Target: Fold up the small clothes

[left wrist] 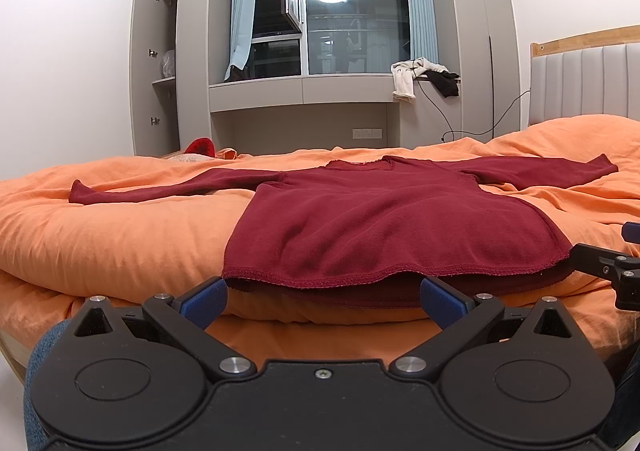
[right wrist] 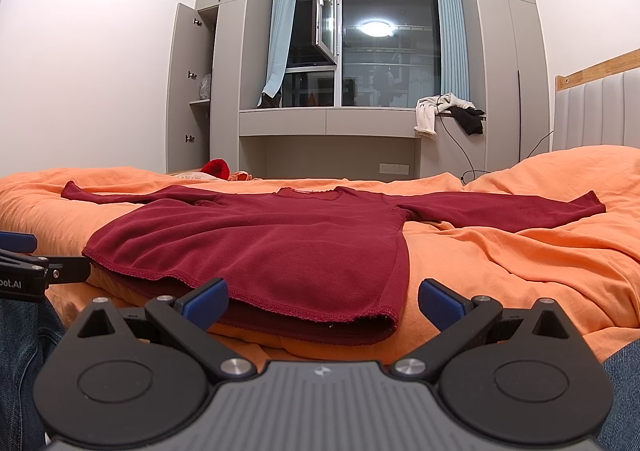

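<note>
A dark red long-sleeved sweater (left wrist: 360, 219) lies flat on the orange bed cover (left wrist: 100, 235), neck away from me, both sleeves spread out sideways. Its hem faces me. My left gripper (left wrist: 323, 297) is open just in front of the hem's left part, nothing between its blue fingers. In the right wrist view the same sweater (right wrist: 260, 247) fills the middle. My right gripper (right wrist: 323, 297) is open at the hem's right corner, also holding nothing. Each gripper shows at the edge of the other's view.
A padded headboard (right wrist: 600, 111) rises at the right. Beyond the bed stand grey cupboards with an open door (left wrist: 144, 67), a window ledge with heaped clothes (left wrist: 424, 75) and a trailing cable. A red item (right wrist: 216, 168) lies at the bed's far edge. A person's jeans show low in the right wrist view.
</note>
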Tool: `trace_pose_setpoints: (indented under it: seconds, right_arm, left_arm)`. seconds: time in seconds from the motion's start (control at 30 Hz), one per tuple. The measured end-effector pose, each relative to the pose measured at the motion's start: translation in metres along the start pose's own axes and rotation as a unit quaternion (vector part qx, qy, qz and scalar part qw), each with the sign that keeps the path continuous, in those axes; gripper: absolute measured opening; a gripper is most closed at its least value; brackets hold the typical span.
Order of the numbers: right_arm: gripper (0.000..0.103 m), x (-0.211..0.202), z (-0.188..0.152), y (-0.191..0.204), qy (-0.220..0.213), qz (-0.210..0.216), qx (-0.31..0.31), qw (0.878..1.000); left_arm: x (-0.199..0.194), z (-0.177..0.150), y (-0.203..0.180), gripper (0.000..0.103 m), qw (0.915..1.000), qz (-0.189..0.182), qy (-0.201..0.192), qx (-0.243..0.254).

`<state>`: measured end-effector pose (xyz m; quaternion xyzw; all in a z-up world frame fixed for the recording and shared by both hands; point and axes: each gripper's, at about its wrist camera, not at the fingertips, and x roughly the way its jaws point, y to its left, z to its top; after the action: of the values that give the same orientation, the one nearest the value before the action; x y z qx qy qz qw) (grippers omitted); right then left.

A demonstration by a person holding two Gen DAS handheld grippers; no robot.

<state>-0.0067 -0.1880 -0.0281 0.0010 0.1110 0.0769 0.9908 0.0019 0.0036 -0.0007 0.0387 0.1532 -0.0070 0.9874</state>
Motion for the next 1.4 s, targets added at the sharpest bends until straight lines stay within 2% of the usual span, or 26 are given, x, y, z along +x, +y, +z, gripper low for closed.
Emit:
trace_pose_setpoints:
  seconds: [0.87, 1.07, 1.2, 1.4]
  right_arm:
    - [0.103, 0.000, -0.001, 0.000, 0.006, 0.000, 0.000, 1.000]
    - [0.103, 0.009, 0.008, 0.001, 0.055, -0.002, -0.003, 0.998]
    - [0.103, 0.019, 0.020, -0.006, 0.084, -0.004, 0.019, 0.996]
    - [0.103, 0.046, 0.035, -0.023, 0.131, -0.034, 0.022, 0.990]
  left_arm:
    - [0.001, -0.001, 0.001, 0.102, 1.0000, -0.001, 0.004, -0.001]
    - [0.011, 0.004, -0.004, 0.102, 0.9995, -0.014, 0.028, 0.001]
    - [0.023, 0.013, -0.008, 0.102, 0.9987, -0.019, 0.047, 0.004]
    - [0.061, 0.040, -0.015, 0.102, 0.9963, -0.008, 0.084, -0.012]
